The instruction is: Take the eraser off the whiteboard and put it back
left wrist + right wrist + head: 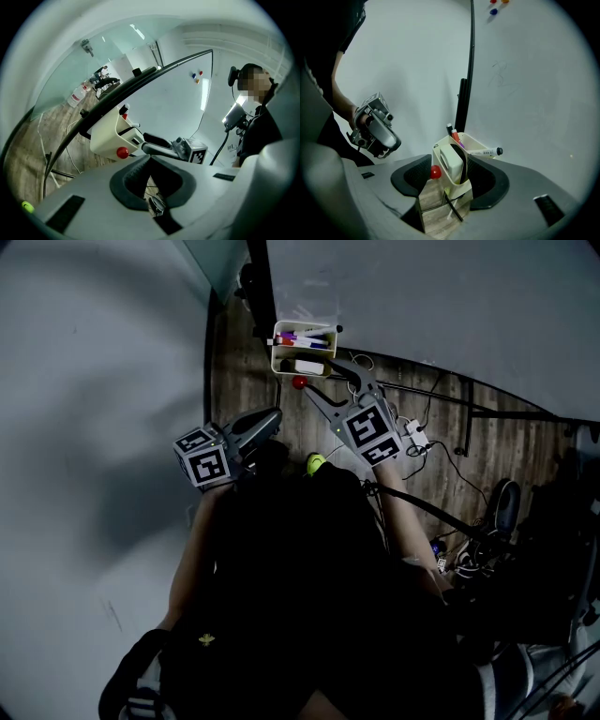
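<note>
The eraser (pixel 451 164), white with a black felt side, stands on end in the cream holder (pixel 460 188) hung on the whiteboard (pixel 525 93). My right gripper (pixel 450 167) is open, one jaw on each side of the holder's near end, and the pads do not press on anything. In the head view the eraser (pixel 309 367) lies in the holder (pixel 277 360), with the right gripper (pixel 321 378) just below it. My left gripper (pixel 272 418) hangs lower left of the holder, shut and empty. In its own view the left gripper (pixel 150 158) points past the holder (pixel 105 138).
Markers (pixel 485 152) stick out of the holder, and a red knob (pixel 299 382) sits at its lower corner. Cables and a power strip (pixel 417 437) lie on the wood floor beside a green ball (pixel 316 463). A grey wall (pixel 94 381) stands left. A person (pixel 262 122) sits beyond the board.
</note>
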Available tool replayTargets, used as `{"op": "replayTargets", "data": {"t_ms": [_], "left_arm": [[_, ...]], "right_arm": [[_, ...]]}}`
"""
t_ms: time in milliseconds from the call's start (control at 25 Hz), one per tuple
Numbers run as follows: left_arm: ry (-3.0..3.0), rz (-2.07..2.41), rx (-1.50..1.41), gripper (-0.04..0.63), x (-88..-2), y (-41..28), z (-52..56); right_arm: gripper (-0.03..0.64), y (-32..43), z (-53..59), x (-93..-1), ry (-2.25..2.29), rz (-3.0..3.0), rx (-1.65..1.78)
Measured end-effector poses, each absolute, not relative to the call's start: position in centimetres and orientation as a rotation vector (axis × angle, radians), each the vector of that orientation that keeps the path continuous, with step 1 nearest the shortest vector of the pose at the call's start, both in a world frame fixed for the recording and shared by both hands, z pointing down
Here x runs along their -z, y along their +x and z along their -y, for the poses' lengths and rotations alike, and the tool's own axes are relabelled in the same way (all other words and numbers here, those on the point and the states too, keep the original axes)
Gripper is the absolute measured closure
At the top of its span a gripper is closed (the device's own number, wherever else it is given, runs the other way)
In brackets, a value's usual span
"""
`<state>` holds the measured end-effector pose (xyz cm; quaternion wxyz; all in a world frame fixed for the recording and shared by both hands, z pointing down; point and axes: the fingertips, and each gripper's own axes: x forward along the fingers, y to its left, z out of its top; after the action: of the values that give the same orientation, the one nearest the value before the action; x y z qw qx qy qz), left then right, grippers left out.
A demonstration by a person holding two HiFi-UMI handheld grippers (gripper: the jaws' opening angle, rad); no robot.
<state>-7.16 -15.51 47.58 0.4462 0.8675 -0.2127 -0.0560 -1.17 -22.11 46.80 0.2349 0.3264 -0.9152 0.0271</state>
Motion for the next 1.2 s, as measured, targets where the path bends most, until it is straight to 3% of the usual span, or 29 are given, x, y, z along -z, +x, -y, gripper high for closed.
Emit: {"op": "replayTargets", "data": {"t_ms": [680, 960, 1200], "left_arm": [[2.141, 0.526, 0.141, 0.578, -47.5, -8.7, 16.8], [2.141, 0.531, 0.141, 0.578, -47.8, -8.8, 16.6], [2.14, 0.54, 0.151, 0.578, -47.3, -8.8, 16.6]], "right_arm": [[0.373, -1.7, 23.4, -48.3, 0.89, 2.446, -0.06], [0.44, -1.7, 23.6, -48.6, 0.879, 2.441, -0.052], [0.459, -1.7, 23.5, -48.5, 0.868, 2.453, -0.05]]}}
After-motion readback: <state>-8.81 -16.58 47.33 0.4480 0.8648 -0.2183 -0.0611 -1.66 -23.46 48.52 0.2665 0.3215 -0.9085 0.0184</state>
